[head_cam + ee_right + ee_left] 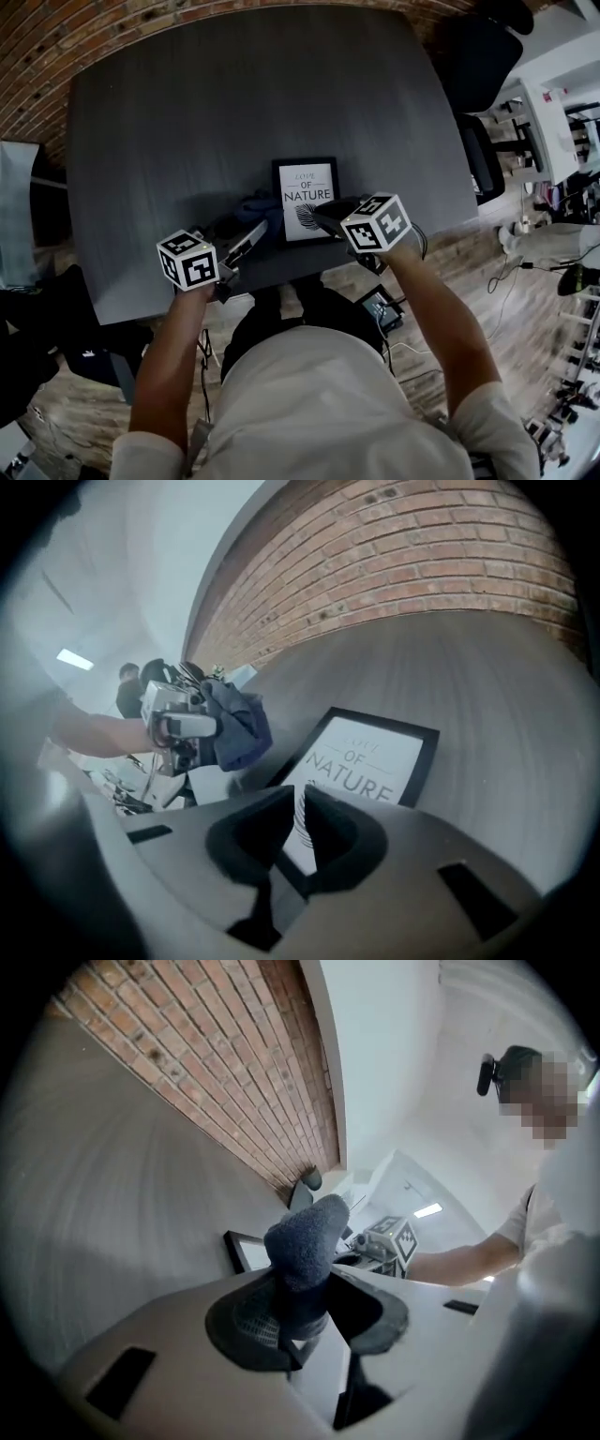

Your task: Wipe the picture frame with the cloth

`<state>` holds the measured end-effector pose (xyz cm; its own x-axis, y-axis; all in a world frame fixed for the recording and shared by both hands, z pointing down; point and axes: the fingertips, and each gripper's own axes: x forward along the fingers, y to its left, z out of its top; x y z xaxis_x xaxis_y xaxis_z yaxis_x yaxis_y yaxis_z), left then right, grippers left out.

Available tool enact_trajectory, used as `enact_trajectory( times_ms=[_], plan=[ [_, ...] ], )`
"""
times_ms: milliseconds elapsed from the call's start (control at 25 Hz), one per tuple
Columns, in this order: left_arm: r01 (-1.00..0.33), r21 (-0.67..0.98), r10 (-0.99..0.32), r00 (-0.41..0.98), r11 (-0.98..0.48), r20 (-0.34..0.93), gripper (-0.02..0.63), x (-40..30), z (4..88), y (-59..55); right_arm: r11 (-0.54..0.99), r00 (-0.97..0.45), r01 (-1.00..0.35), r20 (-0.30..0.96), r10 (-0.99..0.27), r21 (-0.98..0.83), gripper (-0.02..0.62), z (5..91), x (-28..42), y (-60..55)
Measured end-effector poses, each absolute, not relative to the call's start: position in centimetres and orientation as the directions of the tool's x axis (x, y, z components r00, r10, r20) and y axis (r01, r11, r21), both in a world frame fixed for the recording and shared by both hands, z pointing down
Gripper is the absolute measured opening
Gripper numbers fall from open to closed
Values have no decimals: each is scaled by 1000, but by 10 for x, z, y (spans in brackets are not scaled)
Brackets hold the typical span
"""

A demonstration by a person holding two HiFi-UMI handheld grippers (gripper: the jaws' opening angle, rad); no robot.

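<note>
Near the front edge of the dark table, the picture frame is laid flat, print up. A bunched blue cloth is clamped in the left gripper, which is held just left of the frame. The right gripper is set over the frame's near right corner, its jaws drawn almost together; nothing is seen pinched between them. Wiping is judged not yet begun, with the approach in hand. Next, the cloth must be brought onto the frame's face and swept across, while the frame is kept steady.
</note>
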<state>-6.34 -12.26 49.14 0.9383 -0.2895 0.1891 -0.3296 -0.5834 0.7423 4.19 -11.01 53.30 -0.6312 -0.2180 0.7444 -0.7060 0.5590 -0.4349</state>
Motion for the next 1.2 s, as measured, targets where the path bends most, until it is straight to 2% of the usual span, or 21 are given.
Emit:
enact_trajectory(
  times_ms=[240, 440, 800, 1200],
  plan=[
    [-479, 610, -280, 874, -631, 397, 124, -66, 517, -145, 641, -367, -755, 898, -243, -136, 17, 567, 53, -122],
    [-562, 503, -344, 816, -657, 464, 124, -68, 522, -171, 713, -216, -701, 950, -226, 10, 14, 581, 54, -118],
    [-600, 373, -394, 774, -708, 496, 126, -54, 523, -216, 728, -150, -684, 986, -75, -48, 15, 586, 53, -121],
    [-631, 217, -445, 712, -744, 544, 124, -41, 532, -258, 743, -139, -668, 988, -69, -42, 15, 586, 49, -121]
  ],
)
